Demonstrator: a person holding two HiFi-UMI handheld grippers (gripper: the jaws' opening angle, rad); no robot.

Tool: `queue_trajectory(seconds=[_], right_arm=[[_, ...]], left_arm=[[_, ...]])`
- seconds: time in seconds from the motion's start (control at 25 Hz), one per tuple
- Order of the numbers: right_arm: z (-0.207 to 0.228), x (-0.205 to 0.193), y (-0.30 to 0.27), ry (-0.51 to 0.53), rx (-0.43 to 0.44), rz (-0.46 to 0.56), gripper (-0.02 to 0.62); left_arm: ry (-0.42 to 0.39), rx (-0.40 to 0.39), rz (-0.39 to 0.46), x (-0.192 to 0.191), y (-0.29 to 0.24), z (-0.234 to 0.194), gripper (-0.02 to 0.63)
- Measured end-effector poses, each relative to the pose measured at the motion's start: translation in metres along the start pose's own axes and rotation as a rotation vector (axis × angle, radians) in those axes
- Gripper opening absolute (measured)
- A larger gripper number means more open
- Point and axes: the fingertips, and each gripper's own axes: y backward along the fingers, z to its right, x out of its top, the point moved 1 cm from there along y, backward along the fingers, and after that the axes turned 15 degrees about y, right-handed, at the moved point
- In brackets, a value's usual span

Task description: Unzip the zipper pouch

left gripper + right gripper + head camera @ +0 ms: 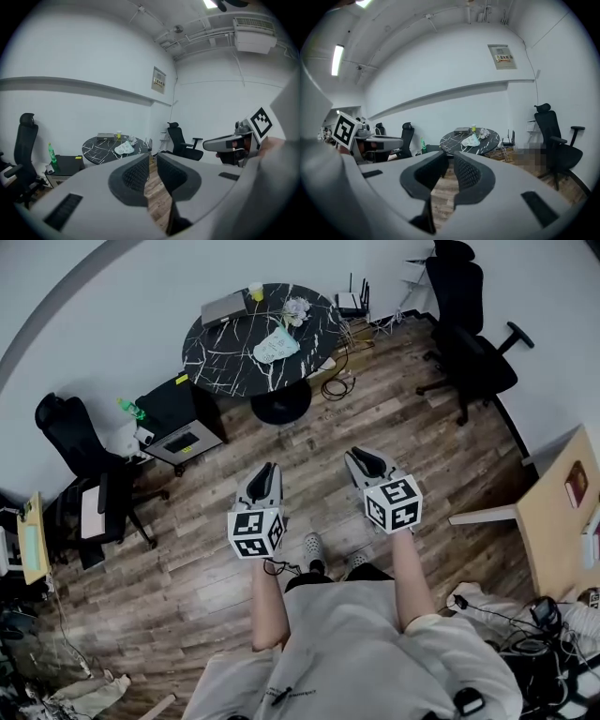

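The round black table (225,357) with white veining stands on the wooden floor (187,568), close to the wall. The pouch (275,346), a pale, crumpled thing, lies on the table's top towards the edge nearest the person. Behind it on the table are a closed laptop (223,307) and a yellow cup (256,291).

The person stands well back from the table and holds both grippers out level with each other, pointing towards it and tipped slightly down. Neither is near the pouch. The left gripper (265,470) has its jaws drawn close, with only a narrow slit between them; floor shows through the slit and nothing is caught there. The right gripper (361,457) stands the same way, its jaws a little apart and bare, with floor boards showing in the gap.

To the left of the table is a low black cabinet (178,418) with a green bottle (131,409) beside it. To the right of the table, well apart from it, is a black office chair (469,343).
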Motion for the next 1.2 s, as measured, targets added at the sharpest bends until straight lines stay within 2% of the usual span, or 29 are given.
queue_trajectory(seconds=[0.08, 0.2, 0.36, 0.64, 0.96, 1.2], right_arm=[[-0.001, -0.003, -0.001, 0.003, 0.013, -0.014, 0.103], [-0.001, -0.007, -0.004, -0.013, 0.027, -0.025, 0.138], [0.002, -0.015, -0.009, -0.045, 0.015, -0.032, 0.158], [0.002, -0.008, -0.038, -0.065, 0.005, -0.043, 0.170], [-0.004, -0.011, -0.072, -0.094, -0.015, -0.062, 0.173], [0.010, -0.014, -0.094, -0.110, -0.019, -0.084, 0.173]], left_arm=[[-0.004, -0.003, 0.001, 0.000, -0.005, 0.000, 0.099], [0.033, -0.015, 0.037, 0.001, -0.011, -0.005, 0.143], [0.040, -0.034, 0.026, -0.004, -0.020, -0.010, 0.143], [0.044, -0.047, 0.061, 0.019, -0.036, -0.039, 0.141], [0.015, -0.082, -0.001, 0.020, -0.048, -0.075, 0.141], [0.008, -0.054, -0.028, 0.024, -0.064, -0.100, 0.141]])
